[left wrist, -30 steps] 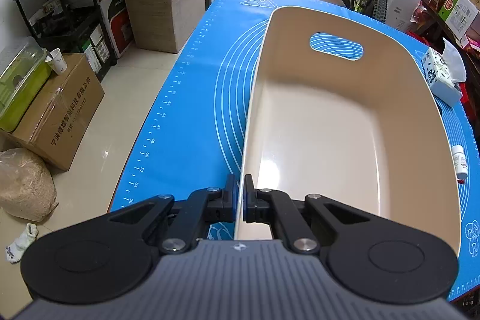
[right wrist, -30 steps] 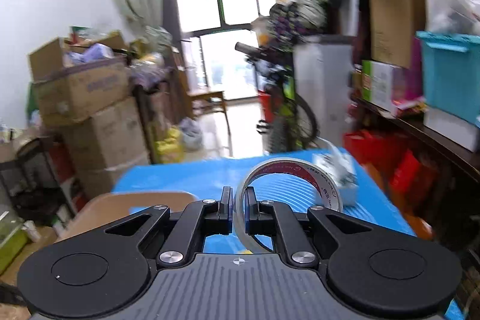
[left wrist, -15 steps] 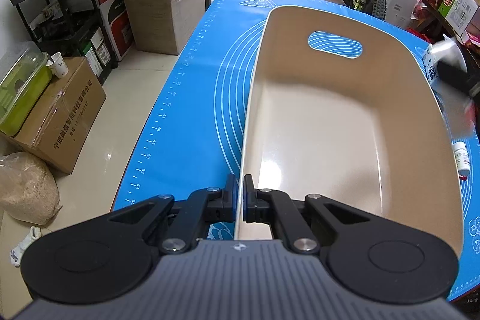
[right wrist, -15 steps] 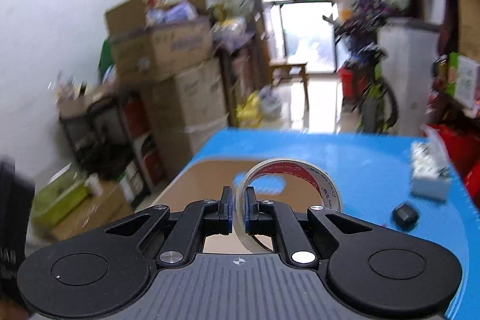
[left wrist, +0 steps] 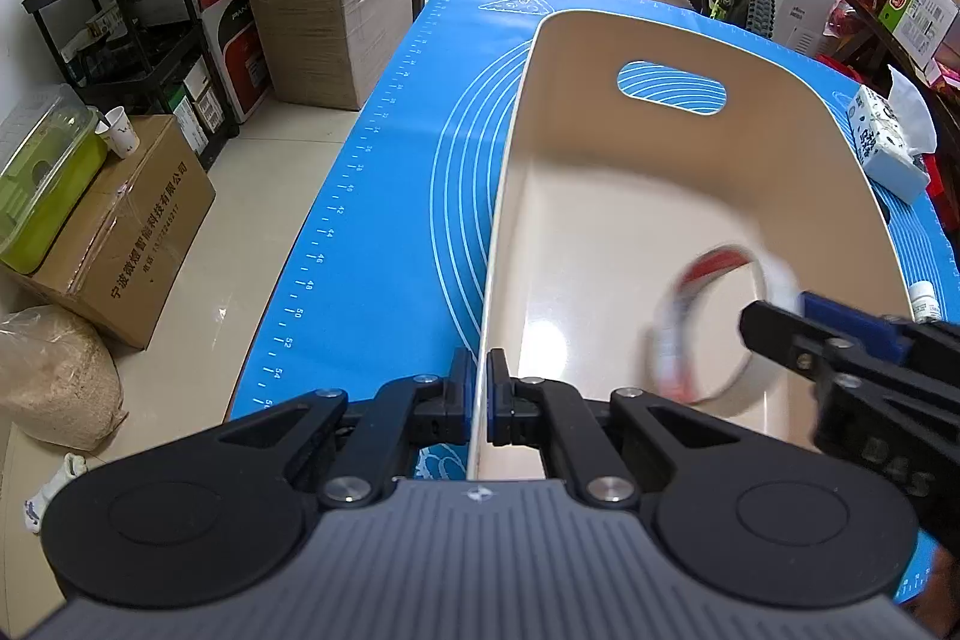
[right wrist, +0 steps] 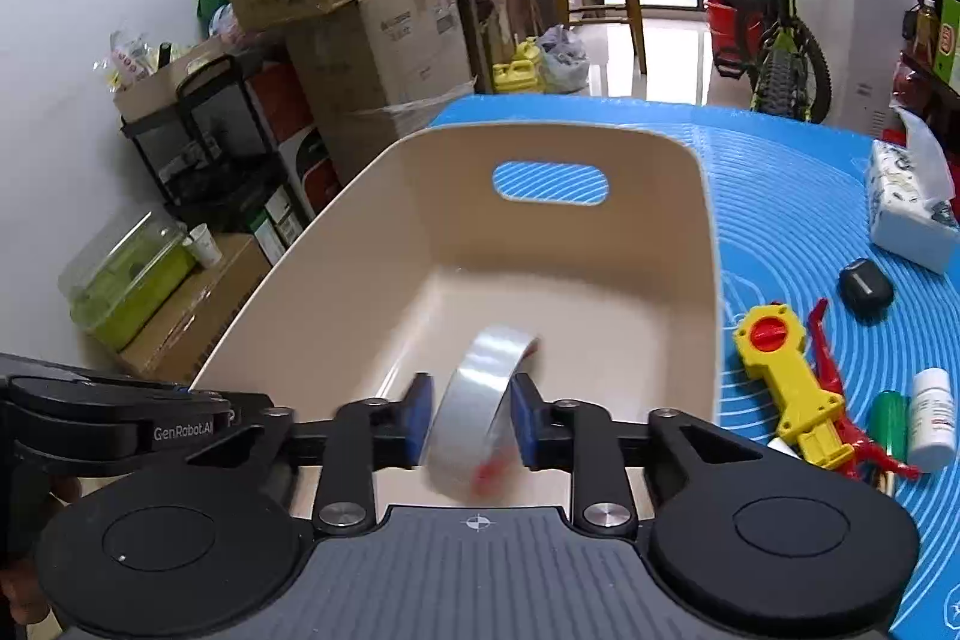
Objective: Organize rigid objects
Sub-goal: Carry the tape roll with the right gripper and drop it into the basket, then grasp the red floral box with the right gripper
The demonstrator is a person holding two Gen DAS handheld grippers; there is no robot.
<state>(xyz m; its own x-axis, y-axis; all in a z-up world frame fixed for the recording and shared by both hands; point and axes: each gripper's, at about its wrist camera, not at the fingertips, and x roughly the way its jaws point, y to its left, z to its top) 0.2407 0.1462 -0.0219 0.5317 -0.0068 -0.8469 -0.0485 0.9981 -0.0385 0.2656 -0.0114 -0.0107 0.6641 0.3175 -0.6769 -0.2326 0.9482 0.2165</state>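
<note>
A blue mat (right wrist: 792, 196) printed with white rings and a ruler scale covers the worktop, and cardboard boxes are stacked at the far left. The right gripper (right wrist: 469, 421), which half a second ago pinched the tape roll (right wrist: 483, 400) high over the mat, now hangs over the beige bin (right wrist: 414, 220) with jaws parted wide; the blurred roll sits loose between them, tilted on edge, its hole facing sideways, above the bin's near floor. The left gripper (left wrist: 478, 396) stays clamped narrow on the bin's near left rim. "GenRobot.AI" reads on the left gripper's body. The bin's long axis runs near to far, handle slot at the far end.
</note>
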